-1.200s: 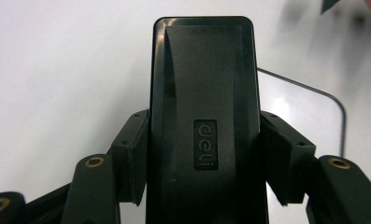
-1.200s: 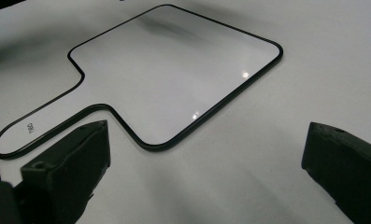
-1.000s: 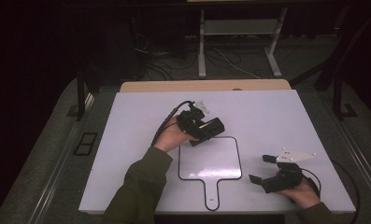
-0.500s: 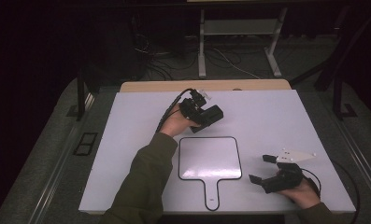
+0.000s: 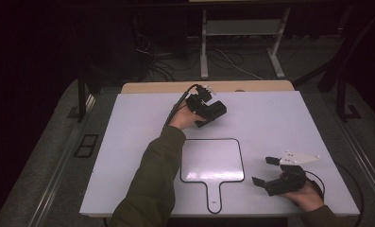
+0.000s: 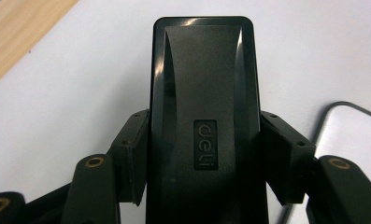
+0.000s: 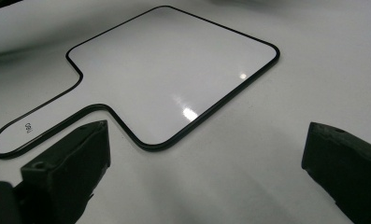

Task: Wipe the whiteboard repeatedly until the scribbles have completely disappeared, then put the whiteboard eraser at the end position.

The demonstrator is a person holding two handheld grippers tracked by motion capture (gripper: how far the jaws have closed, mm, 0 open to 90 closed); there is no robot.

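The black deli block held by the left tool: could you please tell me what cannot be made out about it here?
- Black deli block, left gripper view: near end cut off by the bottom edge; underside hidden.
- The same block, high view: too small and dark to tell whether it touches the table; the left tool covers part.
- Handled whiteboard, right gripper view: handle print too small to read.

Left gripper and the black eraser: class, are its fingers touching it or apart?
Touching. In the left gripper view, both fingers of the left gripper press flat against the sides of the black eraser, with no gap either side.
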